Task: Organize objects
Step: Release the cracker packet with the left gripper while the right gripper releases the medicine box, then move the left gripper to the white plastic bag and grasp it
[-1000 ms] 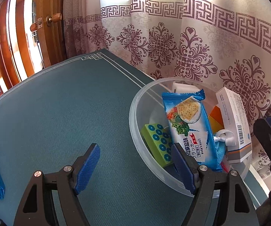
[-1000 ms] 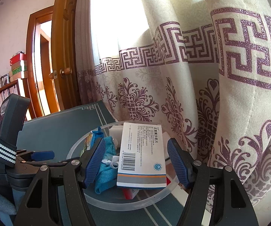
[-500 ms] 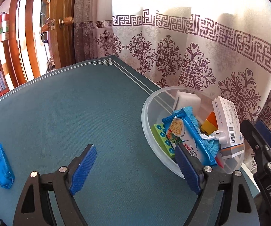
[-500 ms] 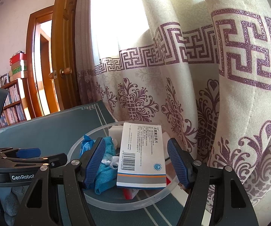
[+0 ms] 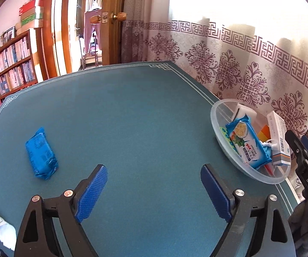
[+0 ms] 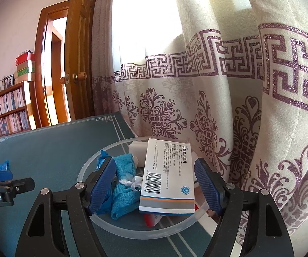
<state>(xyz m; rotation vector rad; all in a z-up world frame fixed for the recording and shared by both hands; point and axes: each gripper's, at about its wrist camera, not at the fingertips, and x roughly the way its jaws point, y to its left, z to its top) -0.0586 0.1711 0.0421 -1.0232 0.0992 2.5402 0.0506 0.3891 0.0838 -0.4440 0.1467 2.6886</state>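
Observation:
A clear plastic bowl (image 5: 217, 115) stands at the table's right edge, holding a blue cracker packet (image 5: 247, 143), a white medicine box (image 5: 279, 137), a white block and a green dotted piece. A blue wrapped packet (image 5: 40, 153) lies alone on the teal table at the left. My left gripper (image 5: 154, 191) is open and empty above the middle of the table, between packet and bowl. My right gripper (image 6: 155, 186) is open above the bowl (image 6: 102, 220), its jaws on either side of the medicine box (image 6: 169, 175) without touching it. A blue cloth (image 6: 124, 184) lies beside the box.
A patterned curtain (image 5: 250, 68) hangs right behind the bowl along the table's right edge. A wooden door (image 5: 111, 21) and bookshelves (image 5: 8, 68) stand beyond the far edge. The teal table mat (image 5: 122, 117) spreads between packet and bowl.
My left gripper has pulled back and swung left away from the bowl, bringing the blue packet on the table further into view. My right gripper has stayed over the bowl.

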